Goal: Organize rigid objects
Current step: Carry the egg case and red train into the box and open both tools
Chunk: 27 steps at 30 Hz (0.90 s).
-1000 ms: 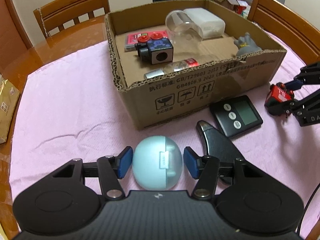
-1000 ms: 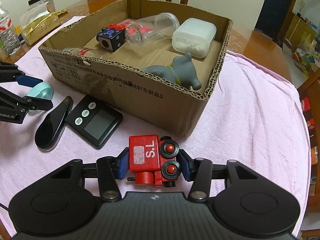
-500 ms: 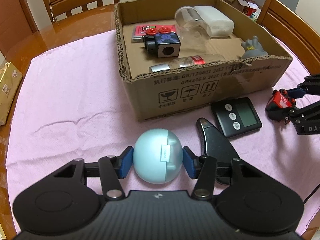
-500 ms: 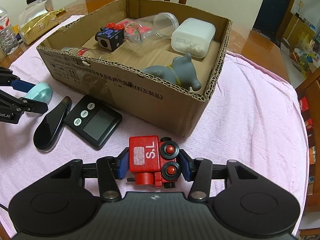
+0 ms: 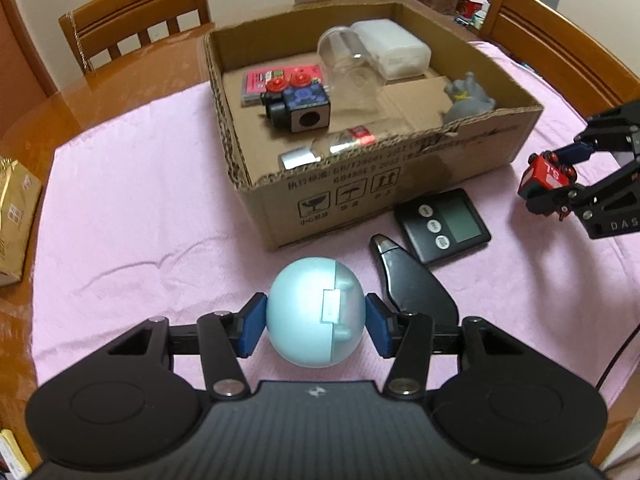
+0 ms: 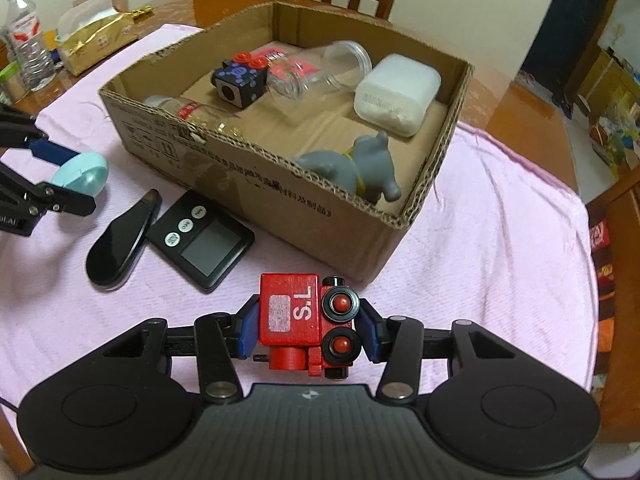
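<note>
My left gripper (image 5: pixel 316 326) is shut on a pale blue egg-shaped case (image 5: pixel 315 316), held above the pink cloth in front of the cardboard box (image 5: pixel 400 184). My right gripper (image 6: pixel 306 330) is shut on a red wooden toy train (image 6: pixel 306 328) marked "S.L", lifted near the box's right front corner (image 6: pixel 400 224). Each gripper shows in the other's view: the left (image 6: pixel 72 184), the right (image 5: pixel 560 184). The box holds a black toy block (image 5: pixel 298 106), a clear jar (image 5: pixel 352 72), a white case (image 5: pixel 394 52), a grey figure (image 5: pixel 470 98) and a small bottle (image 5: pixel 348 142).
A black timer (image 5: pixel 442 226) and a black oval object (image 5: pixel 412 280) lie on the pink cloth (image 5: pixel 140 200) in front of the box. Wooden chairs (image 5: pixel 136 32) surround the table. A gold packet (image 5: pixel 12 216) lies at the left edge; bottles (image 6: pixel 28 56) stand at the far left.
Both grippers have risen with their objects. The box looks farther below and more of its inside shows. The timer and black oval object have not moved.
</note>
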### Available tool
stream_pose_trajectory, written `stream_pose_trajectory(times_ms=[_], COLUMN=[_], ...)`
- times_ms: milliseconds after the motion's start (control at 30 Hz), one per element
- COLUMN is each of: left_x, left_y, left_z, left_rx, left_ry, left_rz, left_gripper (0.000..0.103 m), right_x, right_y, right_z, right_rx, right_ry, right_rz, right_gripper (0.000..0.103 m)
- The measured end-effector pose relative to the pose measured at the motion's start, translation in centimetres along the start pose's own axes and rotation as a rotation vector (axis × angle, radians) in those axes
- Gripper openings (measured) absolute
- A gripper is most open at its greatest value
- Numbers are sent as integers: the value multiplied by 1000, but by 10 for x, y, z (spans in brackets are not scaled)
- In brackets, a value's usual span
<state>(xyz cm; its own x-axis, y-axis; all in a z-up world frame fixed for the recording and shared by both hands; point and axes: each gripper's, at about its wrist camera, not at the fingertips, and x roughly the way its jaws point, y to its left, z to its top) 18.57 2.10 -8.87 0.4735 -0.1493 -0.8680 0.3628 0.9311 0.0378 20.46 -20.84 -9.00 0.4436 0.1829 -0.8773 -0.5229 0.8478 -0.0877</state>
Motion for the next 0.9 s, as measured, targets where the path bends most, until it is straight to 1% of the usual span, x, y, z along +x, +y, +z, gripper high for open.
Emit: stream_pose_trajectory(times_ms=[200,433,567,800,867,900], left_x=[-25,-56,-67,-75,-75,-74], left_y=[1,-2,-1,1,3,3], left_z=[10,25,36,60,68,72], left_rx=[14,61,60,67,66,66], left_ry=[-7,-51,-85,-143,-152,-157], left_rz=[-34,-53,-52,-21,-8,-7], left_gripper=[52,52,52,52,52,52], right_x=[-34,-66,-59,-28,-20,-17], right_y=[0,-7,-14,-29,-31,-32], right_z=[14,49,74,118,125,127], right_rx=[-58,-103,-102,-62,-56,-46], right_ry=[-22,-103,-143,-152,-144,-142], right_rz=[34,56,54,49,39,32], right_gripper=[54,54,54,54,57,68])
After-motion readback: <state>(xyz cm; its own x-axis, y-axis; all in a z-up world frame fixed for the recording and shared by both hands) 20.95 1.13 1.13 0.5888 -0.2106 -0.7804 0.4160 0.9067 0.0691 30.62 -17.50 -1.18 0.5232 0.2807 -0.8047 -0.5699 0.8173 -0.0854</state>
